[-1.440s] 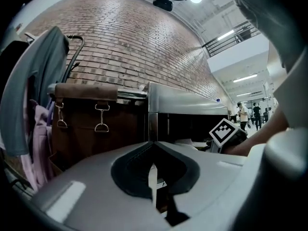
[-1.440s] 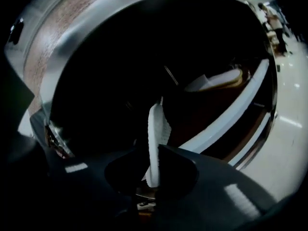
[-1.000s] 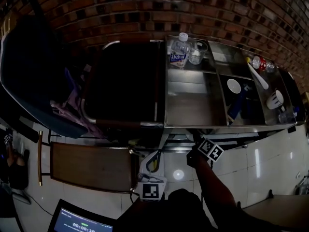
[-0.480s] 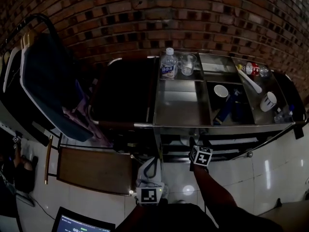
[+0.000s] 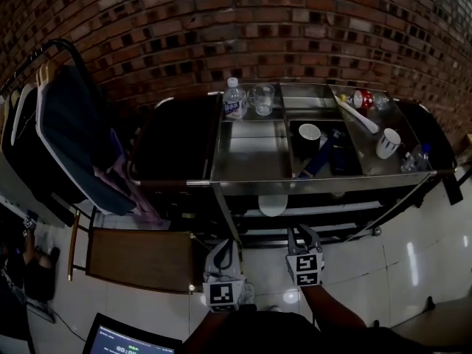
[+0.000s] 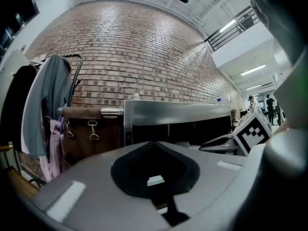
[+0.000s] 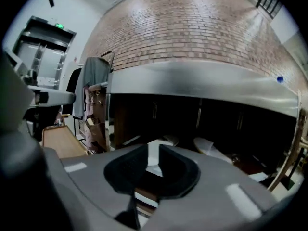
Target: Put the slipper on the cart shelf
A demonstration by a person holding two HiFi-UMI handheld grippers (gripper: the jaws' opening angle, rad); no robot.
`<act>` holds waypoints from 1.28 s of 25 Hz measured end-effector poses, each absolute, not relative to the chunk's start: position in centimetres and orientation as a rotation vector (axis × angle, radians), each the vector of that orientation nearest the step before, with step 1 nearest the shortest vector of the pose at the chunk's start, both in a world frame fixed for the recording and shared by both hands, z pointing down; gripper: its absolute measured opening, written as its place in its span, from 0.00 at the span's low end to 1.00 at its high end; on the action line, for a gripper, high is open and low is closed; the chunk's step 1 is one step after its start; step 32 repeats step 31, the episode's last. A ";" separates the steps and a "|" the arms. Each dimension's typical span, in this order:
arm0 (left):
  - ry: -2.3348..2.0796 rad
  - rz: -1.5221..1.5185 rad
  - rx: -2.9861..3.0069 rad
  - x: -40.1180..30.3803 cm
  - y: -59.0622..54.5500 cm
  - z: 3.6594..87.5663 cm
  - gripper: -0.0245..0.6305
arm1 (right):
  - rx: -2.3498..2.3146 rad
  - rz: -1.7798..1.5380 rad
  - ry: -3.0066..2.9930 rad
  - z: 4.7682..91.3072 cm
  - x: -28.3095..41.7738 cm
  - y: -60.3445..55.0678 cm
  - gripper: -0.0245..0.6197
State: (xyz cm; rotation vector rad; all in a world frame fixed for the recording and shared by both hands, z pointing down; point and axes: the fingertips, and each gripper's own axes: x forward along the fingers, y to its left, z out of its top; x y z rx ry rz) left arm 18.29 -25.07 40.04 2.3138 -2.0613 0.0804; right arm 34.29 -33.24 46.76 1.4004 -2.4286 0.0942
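Note:
A white slipper (image 5: 271, 205) lies on the lower shelf of the steel cart (image 5: 251, 186); in the right gripper view the slipper (image 7: 214, 150) shows pale under the cart's top. My right gripper (image 5: 304, 236) hangs in front of that shelf, a short way back from the slipper. In its own view, the right gripper (image 7: 153, 150) is closing its jaws, with a narrow gap and nothing between them. My left gripper (image 5: 223, 255) is low beside it, apart from the cart. Up close, the left gripper (image 6: 154, 146) has its pads met at the tip and holds nothing.
The cart top holds a water bottle (image 5: 234, 99), a glass mug (image 5: 262, 98), two white cups (image 5: 309, 133), a spoon and a red-capped bottle (image 5: 363, 98). A rack with a dark jacket (image 5: 70, 135) stands at the left, and a wooden board (image 5: 136, 260) below it. Glossy floor tiles lie at the right.
My right gripper has drawn back from the cart's lower shelf toward me, and the slipper lies free on the shelf. The head view has pulled back and up from the cart.

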 end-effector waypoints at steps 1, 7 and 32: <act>-2.056 0.077 2.323 18.9 -24.9 39.8 0.06 | 1.388 0.064 -2.442 46.0 34.5 -32.2 0.05; -2.024 0.046 2.393 22.4 -23.9 38.0 0.06 | 1.379 -0.118 -2.605 41.4 36.2 -27.1 0.04; -2.039 -0.008 2.408 25.7 -19.6 35.2 0.06 | 1.471 -0.117 -2.652 38.8 37.6 -22.6 0.04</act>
